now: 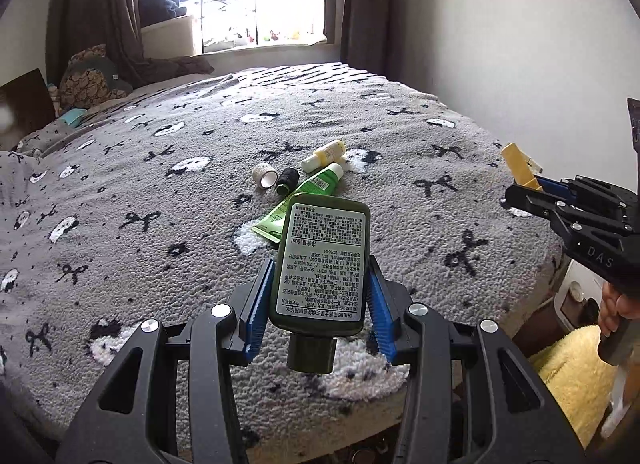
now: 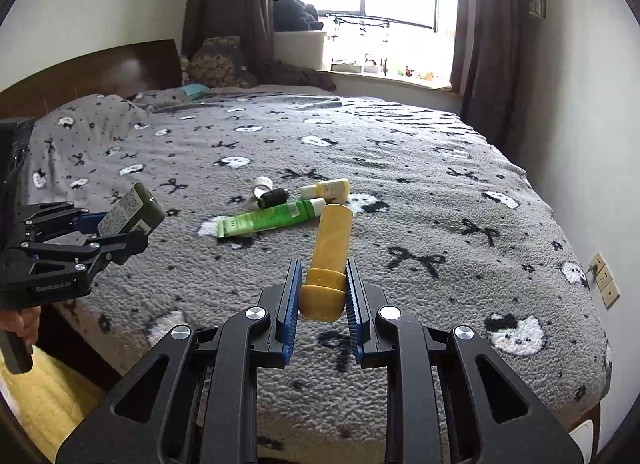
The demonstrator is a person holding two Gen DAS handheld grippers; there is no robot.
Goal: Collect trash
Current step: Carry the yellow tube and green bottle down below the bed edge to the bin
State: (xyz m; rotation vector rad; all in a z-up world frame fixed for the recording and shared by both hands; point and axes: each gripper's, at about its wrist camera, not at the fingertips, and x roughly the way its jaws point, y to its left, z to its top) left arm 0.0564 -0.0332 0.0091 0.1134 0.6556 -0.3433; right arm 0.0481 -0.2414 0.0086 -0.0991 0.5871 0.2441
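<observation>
My left gripper (image 1: pixel 320 304) is shut on a dark green tube (image 1: pixel 322 264), its cap toward the camera and its white label facing up, held above the bed. The same green tube (image 2: pixel 134 210) and left gripper (image 2: pixel 120 238) show at the left of the right wrist view. My right gripper (image 2: pixel 322 296) is shut on a yellow tube (image 2: pixel 330 252), gripped near its cap. That yellow tube (image 1: pixel 518 168) appears at the right edge of the left wrist view. On the blanket lie a bright green tube (image 2: pixel 272 218), a small yellow-white tube (image 2: pixel 326 189), a black spool (image 2: pixel 274 197) and a tape roll (image 2: pixel 263 185).
The bed (image 2: pixel 440 192) has a grey blanket with bow and cat patterns. A wooden headboard (image 2: pixel 100 64) and pillows stand at the far left, a window with dark curtains (image 2: pixel 476 24) behind. Something yellow and fluffy (image 1: pixel 572 380) lies on the floor by the bed edge. A hand (image 1: pixel 616 308) holds the right gripper's handle.
</observation>
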